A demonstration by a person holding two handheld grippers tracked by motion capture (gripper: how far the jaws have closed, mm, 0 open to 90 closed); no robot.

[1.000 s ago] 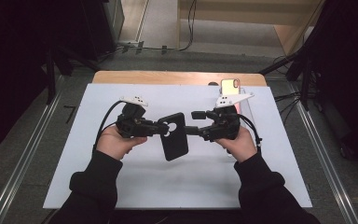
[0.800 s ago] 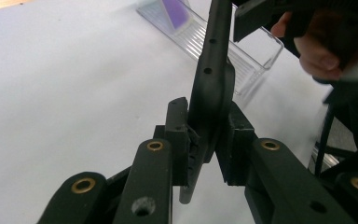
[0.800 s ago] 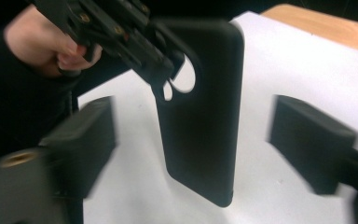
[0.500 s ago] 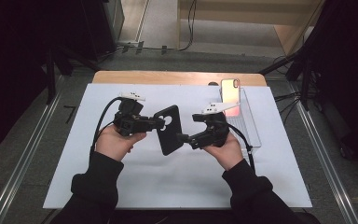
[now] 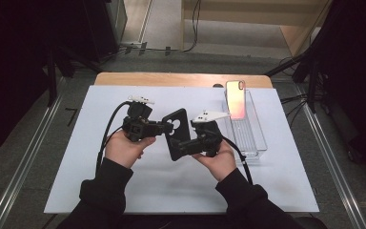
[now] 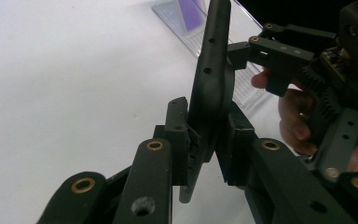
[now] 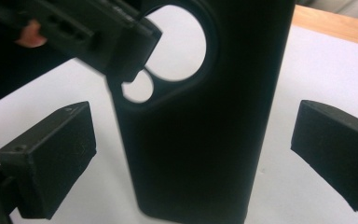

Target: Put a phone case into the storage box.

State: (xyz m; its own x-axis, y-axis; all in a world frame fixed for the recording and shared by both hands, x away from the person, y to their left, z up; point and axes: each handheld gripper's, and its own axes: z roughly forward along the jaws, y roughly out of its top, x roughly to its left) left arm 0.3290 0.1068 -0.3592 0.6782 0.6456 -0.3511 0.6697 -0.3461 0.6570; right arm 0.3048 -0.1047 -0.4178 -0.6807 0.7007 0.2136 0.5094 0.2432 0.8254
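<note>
While held upright above the white table:
Black rectangular plastic phone case: clamped at its camera-cutout end between the left gripper jaws.
Right gripper: jaws have just opened wide, flanking the case's sides without touching.

Clear tray with phone blocks right side; white mat open left, front.

No text, label, brand, number or sign can be read on anything here.
</note>
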